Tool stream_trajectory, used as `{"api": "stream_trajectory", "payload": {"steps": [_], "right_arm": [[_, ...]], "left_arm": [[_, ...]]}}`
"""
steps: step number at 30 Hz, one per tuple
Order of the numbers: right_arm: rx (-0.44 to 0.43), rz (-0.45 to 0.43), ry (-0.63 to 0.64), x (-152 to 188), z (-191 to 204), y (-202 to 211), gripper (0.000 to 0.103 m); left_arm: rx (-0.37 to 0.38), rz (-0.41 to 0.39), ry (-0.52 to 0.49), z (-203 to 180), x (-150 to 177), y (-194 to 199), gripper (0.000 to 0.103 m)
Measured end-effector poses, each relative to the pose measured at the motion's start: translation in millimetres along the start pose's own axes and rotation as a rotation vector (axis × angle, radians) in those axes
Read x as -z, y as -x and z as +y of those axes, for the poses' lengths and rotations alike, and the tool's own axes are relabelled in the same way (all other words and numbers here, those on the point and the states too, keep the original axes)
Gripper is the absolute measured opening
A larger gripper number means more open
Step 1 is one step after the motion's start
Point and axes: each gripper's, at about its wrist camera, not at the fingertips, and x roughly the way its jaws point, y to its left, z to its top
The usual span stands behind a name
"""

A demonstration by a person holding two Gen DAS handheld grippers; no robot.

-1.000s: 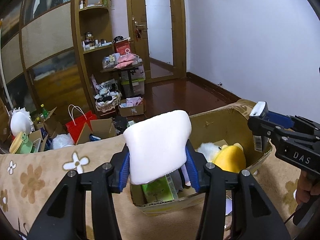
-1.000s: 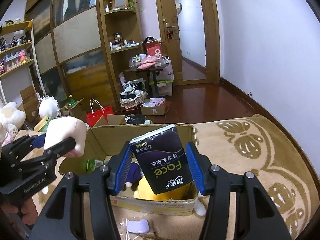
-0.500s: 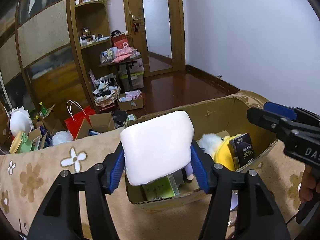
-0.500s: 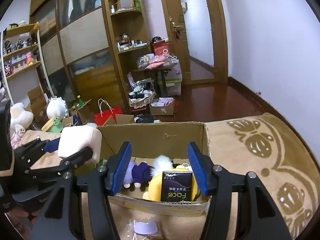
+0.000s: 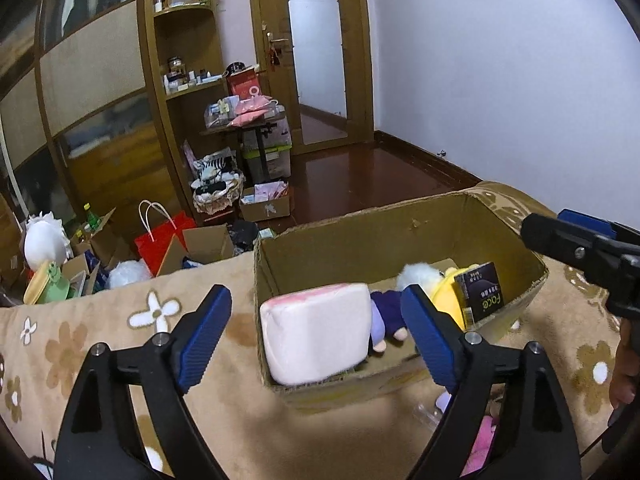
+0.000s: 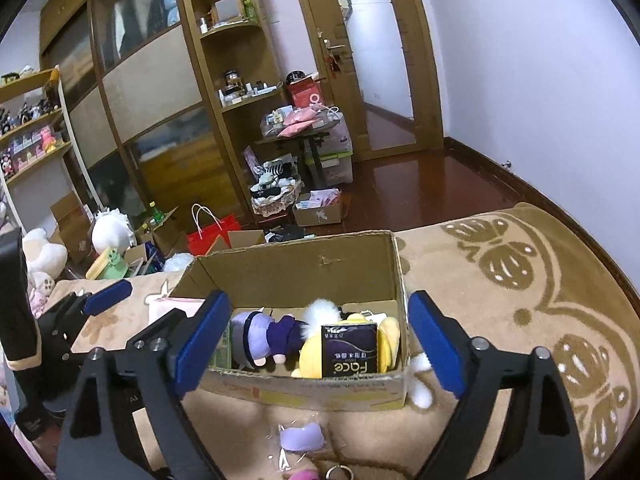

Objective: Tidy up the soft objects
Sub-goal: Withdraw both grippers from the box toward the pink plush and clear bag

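Both tongs, left (image 5: 316, 320) & right (image 6: 320, 336), are opening wide, gripping nothing. Next soft item, we reckon, is the purple pouch (image 6: 301, 436), just below the right tongs, outside the box (image 6: 304, 384).

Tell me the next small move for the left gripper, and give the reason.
Probably lift the left gripper back and clear of the cardboard box. Its jaws are opening and no longer touch the white cushion, which sits at the box's near corner beside the purple doll. More soft things, like the lilac piece, lie on the blanket.
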Motion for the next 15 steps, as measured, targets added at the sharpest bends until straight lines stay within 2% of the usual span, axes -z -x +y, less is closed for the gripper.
{"api": "stream_trajectory", "payload": {"steps": [3, 15], "right_arm": [[0.006, 0.005, -0.010, 2.8, -0.6, 6.2, 0.103], [0.023, 0.046, -0.018, 23.9, 3.9, 39.4, 0.103]], "left_arm": [[-0.010, 0.009, -0.002, 1.1, 3.6, 7.2, 0.090], [0.015, 0.059, -0.017, -3.3, 27.4, 50.1, 0.095]]}}
